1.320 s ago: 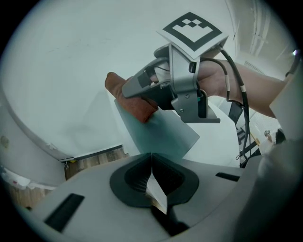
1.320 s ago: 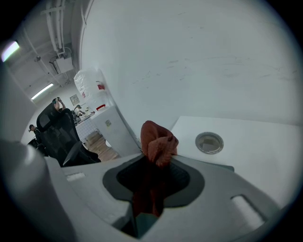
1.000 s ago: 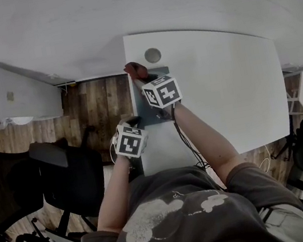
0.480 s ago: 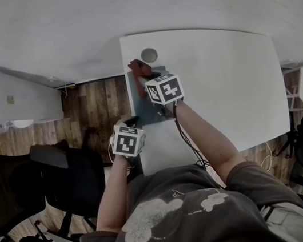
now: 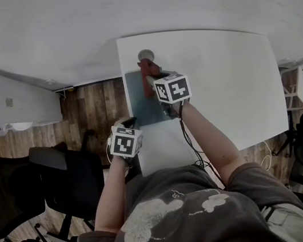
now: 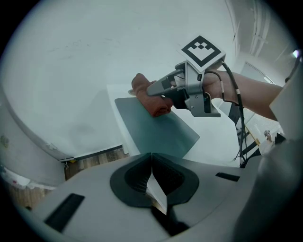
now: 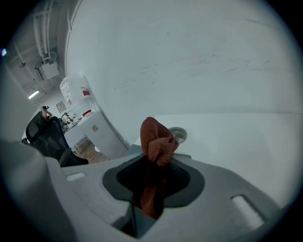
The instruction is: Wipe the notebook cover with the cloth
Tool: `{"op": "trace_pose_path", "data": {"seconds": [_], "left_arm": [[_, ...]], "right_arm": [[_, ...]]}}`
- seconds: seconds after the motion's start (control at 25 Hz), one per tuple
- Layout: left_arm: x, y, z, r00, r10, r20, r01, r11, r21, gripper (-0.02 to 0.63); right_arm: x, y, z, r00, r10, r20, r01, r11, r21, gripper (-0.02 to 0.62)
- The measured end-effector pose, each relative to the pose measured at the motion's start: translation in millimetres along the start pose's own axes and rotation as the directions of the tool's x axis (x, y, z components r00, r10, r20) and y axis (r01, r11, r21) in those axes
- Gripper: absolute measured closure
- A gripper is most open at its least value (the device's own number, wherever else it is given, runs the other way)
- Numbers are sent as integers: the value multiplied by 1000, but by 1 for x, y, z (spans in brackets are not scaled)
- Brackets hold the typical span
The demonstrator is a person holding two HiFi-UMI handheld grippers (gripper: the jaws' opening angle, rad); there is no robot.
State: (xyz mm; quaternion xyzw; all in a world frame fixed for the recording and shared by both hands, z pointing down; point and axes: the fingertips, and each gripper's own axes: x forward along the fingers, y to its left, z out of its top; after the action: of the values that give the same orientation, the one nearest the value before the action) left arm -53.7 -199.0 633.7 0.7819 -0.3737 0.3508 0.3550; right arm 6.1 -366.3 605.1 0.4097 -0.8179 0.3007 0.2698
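Cloth [image 7: 158, 139], rusty red and bunched, clamped in right gripper [image 7: 152, 186] on teal notebook [image 6: 151, 130]; left gripper [image 6: 152, 182] pinches its corner.

Open table [image 5: 232, 86] right of notebook [image 5: 140, 105]; grommet [image 5: 146, 55] beyond it.

1. Your notebook [image 5: 143, 98] lies flat along the desk's [image 5: 231, 80] left edge, near the far left corner, with its dark teal cover up. The left gripper [image 6: 151, 163] pinches its near corner.
2. Your cloth [image 7: 158, 139], rust-red and bunched, is clamped in the right gripper's [image 7: 152, 189] fingers and rests on the cover's far end.
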Motion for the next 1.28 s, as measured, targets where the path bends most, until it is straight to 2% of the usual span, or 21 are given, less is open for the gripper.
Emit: {"op": "trace_pose_path", "data": {"seconds": [0.68,1.04,1.28], "left_arm": [[1,4,1,1000,9,30,-9,1000,2,601],[2,3,0,999,24,48,-24,1000,16,601],[2,2,-3,998,35,56,-36,999,30,601]], "right_arm": [[-36,-53,-14,993,-114,-1,114,989,92,489],[-54,-44,-10,994,-104,28,101,991,82,489],[-66,-18,-8,996,-69,55,65,995,71,489]]}}
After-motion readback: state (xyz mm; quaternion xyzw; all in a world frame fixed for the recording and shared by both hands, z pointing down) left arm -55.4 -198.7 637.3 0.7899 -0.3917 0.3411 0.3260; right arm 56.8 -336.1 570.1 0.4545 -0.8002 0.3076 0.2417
